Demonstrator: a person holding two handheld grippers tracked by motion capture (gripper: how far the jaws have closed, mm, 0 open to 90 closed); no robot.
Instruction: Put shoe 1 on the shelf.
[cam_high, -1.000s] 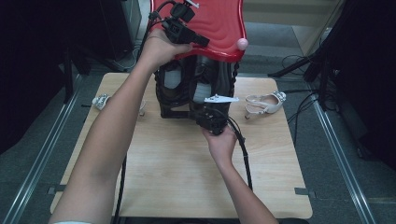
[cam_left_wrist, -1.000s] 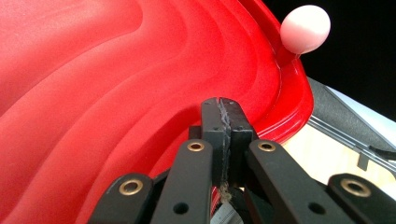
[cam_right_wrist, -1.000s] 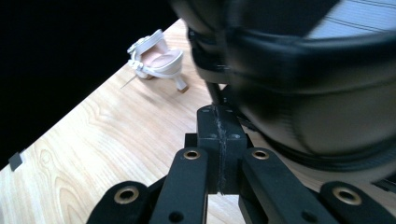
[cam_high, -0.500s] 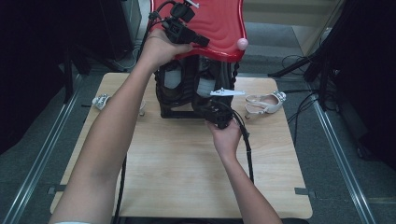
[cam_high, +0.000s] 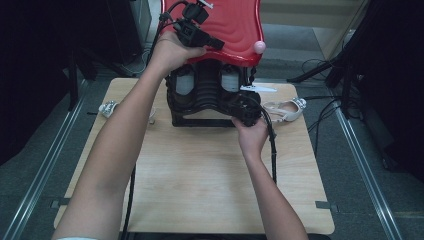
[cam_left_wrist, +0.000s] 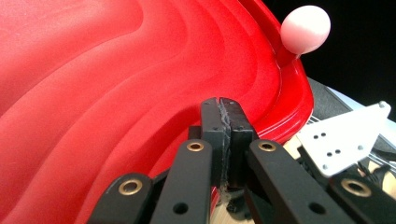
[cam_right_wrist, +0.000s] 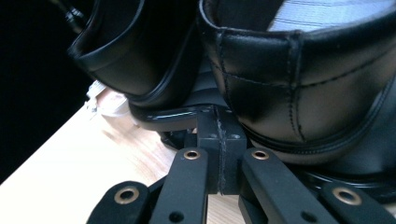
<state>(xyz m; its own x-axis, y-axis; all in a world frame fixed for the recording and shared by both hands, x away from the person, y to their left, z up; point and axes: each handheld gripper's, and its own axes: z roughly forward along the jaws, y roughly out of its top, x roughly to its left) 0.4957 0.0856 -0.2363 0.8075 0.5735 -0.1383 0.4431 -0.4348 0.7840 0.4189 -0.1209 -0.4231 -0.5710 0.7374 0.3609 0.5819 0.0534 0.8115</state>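
Two black leather shoes (cam_right_wrist: 299, 93) on a black rack (cam_high: 205, 120), just ahead of the closed, empty right gripper (cam_right_wrist: 218, 140): stiff, smooth, likely slippery; take by the collar. Left gripper (cam_left_wrist: 219, 135), shut, presses the rigid red lid (cam_left_wrist: 116, 93).

place: lab/test rig | evid: wood table (cam_high: 200, 190) btwn floor rails (cam_high: 45, 165) (dark room), loose cables (cam_high: 320, 107)

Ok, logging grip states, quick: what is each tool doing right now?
Left tool: closed, against the red lid; nothing visibly between its jaws.
Right tool: closed, empty, at the black shoes.
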